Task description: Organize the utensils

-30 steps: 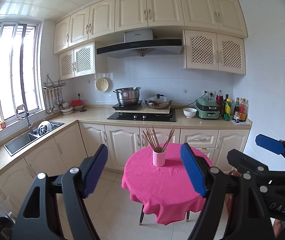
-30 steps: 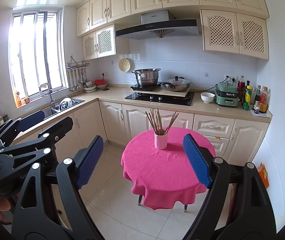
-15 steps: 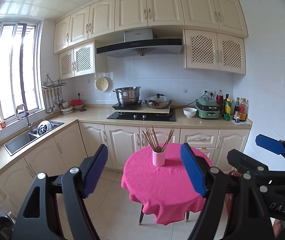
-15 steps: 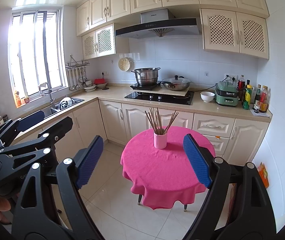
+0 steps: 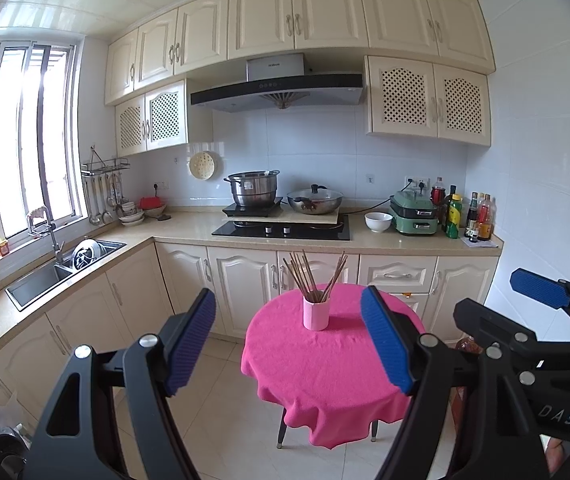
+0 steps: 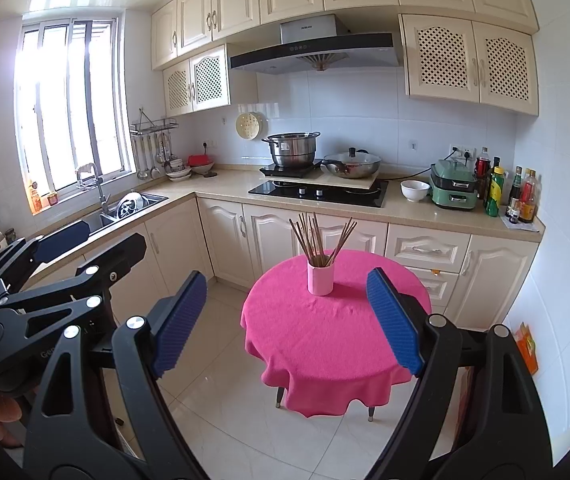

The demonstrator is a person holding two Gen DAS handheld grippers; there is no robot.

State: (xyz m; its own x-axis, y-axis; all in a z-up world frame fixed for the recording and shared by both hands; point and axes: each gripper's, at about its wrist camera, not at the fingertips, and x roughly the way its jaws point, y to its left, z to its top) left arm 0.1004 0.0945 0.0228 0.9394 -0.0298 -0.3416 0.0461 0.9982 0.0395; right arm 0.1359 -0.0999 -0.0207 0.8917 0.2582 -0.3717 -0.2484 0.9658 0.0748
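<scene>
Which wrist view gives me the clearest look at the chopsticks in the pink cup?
The right wrist view: the chopsticks fan out unobstructed above the pink cup, slightly larger in frame. The left wrist view shows the same chopsticks clearly too, only smaller.

cream cabinets [image 5: 261, 20] | barred window [image 5: 25, 140] bright | white-tiled wall [image 5: 325, 148] | pale floor tiles [image 6: 225, 420]

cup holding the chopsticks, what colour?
Pale pink cup, plain, standing on the magenta tablecloth. It shows best in the right wrist view.
</scene>
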